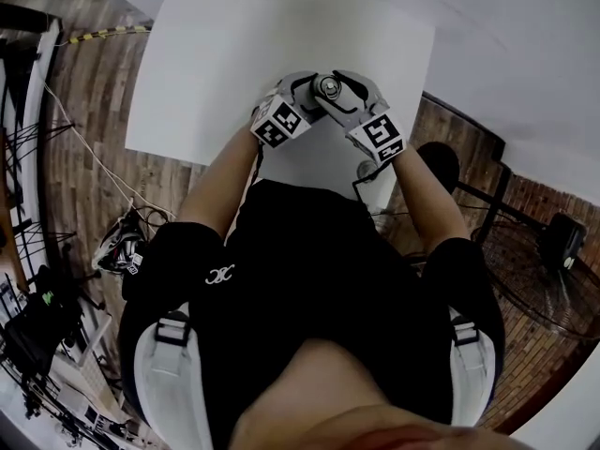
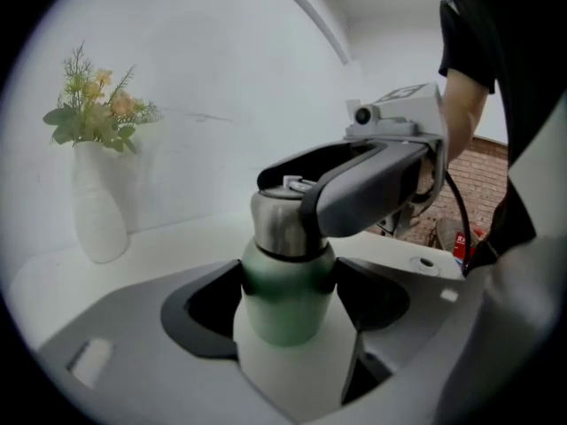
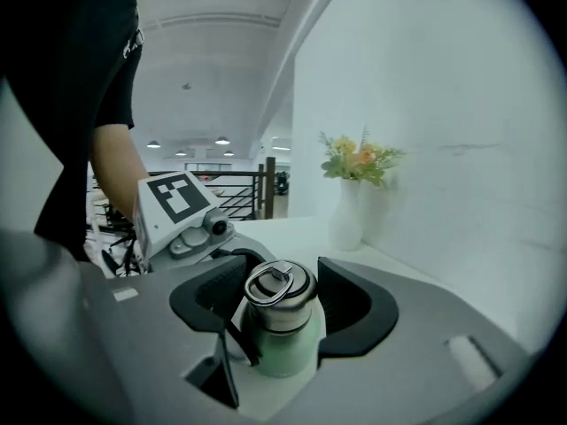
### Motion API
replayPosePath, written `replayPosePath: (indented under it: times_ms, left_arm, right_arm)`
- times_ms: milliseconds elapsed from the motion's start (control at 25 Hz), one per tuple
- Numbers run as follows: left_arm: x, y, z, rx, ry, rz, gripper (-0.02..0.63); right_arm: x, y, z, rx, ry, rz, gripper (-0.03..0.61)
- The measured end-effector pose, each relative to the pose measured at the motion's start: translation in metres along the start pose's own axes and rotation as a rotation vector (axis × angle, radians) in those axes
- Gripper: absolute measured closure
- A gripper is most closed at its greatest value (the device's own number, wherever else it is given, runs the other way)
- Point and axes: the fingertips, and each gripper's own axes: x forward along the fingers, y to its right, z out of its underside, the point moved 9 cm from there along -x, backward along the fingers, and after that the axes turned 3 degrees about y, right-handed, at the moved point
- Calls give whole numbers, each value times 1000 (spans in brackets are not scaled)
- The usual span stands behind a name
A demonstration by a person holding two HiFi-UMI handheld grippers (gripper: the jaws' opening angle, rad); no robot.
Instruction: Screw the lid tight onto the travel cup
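At 12 o'clock on the bench (image 1: 234,64), left claw (image 2: 289,289) clamps the cup (image 2: 283,312), right claw (image 3: 280,306) clamps its lid (image 3: 278,289)

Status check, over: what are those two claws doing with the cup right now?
Left gripper shut on cup. Right gripper shut on lid. Cup upright, lid on top. Nothing in the way; vase stands apart.

black short-sleeved shirt (image 1: 319,279), small white logo (image 1: 219,275); left gripper (image 2: 288,301) and right gripper (image 3: 273,304) grey, black-padded jaws.
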Motion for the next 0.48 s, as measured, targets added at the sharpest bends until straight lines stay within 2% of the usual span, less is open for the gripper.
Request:
replayPosePath:
  times_ms: [200, 320, 400, 480]
  left_arm:
    - [6, -2, 1, -7, -1, -2, 224]
    - [6, -2, 0, -6, 0, -2, 225]
    - [7, -2, 0, -7, 2, -3, 225]
    - [7, -1, 0, -9, 3, -2, 225]
  right_arm:
    - [0, -14, 10, 70, 64, 266, 322]
    - [1, -22, 7, 105, 54, 371, 322]
    - [0, -22, 7, 123, 53, 377, 322]
    - [-3, -17, 8, 117, 45, 293, 321]
